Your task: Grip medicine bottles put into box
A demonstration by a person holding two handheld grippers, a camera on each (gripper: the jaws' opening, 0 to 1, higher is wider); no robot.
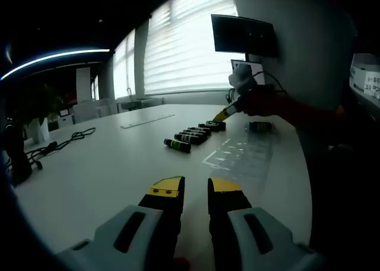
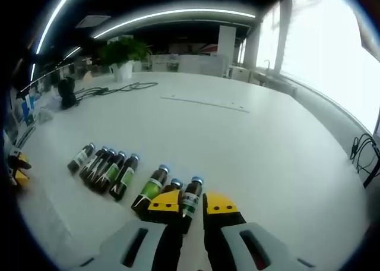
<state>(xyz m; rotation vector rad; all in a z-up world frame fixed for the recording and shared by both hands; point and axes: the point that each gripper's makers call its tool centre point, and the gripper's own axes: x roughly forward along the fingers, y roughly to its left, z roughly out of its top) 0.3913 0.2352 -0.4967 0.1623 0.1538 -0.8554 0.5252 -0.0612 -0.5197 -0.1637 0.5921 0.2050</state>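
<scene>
- Looking along the right gripper (image 2: pixel 191 207), its yellow-tipped jaws sit slightly apart right at the caps of the nearest medicine bottles (image 2: pixel 191 198); one bottle pokes up between the tips, but whether it's actually pinched can't be told.
- Counting in the right gripper view: eight bottles lying on the white table (image 2: pixel 237 146), three close to the jaws, then a tight group of four (image 2: pixel 110 171), then one loner (image 2: pixel 81 158) off to the left.
- The left gripper (image 1: pixel 195 188) hangs low over bare table, jaws a little open, holding nothing.
- Farther along in the left gripper view, the same row of bottles (image 1: pixel 193 136) shows small, with the other gripper (image 1: pixel 228 112) touching its far end.
- A clear box (image 1: pixel 240 155) lies just beside that row.
- Black cables (image 2: pixel 113 90), a potted plant (image 2: pixel 122 54) and bright blinds (image 1: pixel 187 39) sit at the far edge.
</scene>
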